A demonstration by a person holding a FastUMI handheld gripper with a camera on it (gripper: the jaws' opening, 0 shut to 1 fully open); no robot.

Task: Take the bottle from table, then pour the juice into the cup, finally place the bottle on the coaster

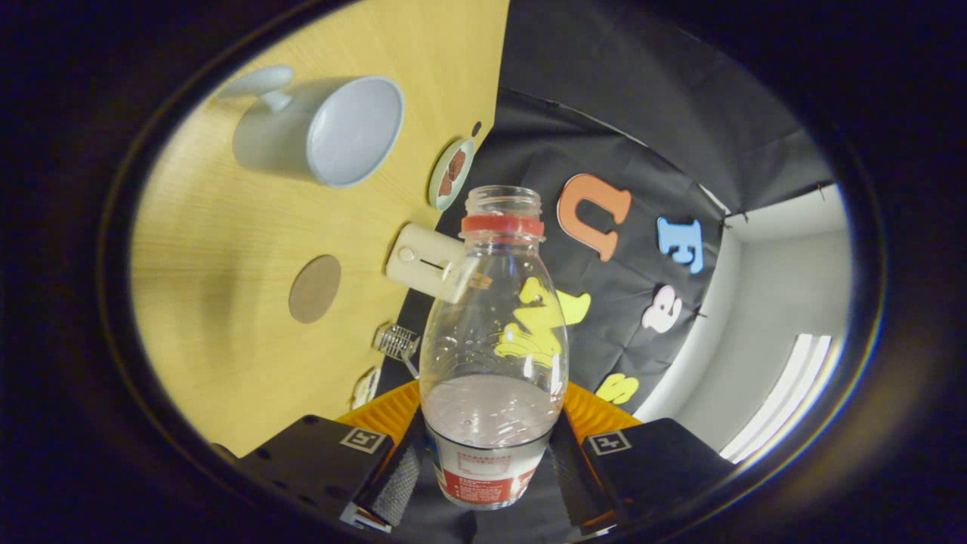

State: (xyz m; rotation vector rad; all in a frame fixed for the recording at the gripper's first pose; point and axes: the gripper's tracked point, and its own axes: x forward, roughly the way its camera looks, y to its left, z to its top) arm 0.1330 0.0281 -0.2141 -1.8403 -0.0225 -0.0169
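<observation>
**Bottle held in the claw, cup and coaster on the table**

Pale yellow wood-grain table (227, 302) takes up one side of the tilted scene, with black cloth wall behind it and a white wall with a bright window strip further off.

Between the two fingers of the gripper (489, 461) sits a clear plastic bottle (495, 340), uncapped, with a red ring around its neck and a white-and-red label around its lower body. Both fingers press on that labelled part, one on each side, so the claw is clamped on the bottle. Its shoulders are see-through, and a small amount of cloudy pale liquid lies level in the lower part, just above the label. The open mouth points away from the fingers.

Beyond the bottle, on the table, stands a white ceramic cup (325, 132) with a handle, its inside looking bare. Well apart from the cup lies a flat round brown coaster (314, 289), nothing on it. Near the table's far edge are a small cream box (423, 261) and a little round plate with a dark picture (452, 174).
</observation>
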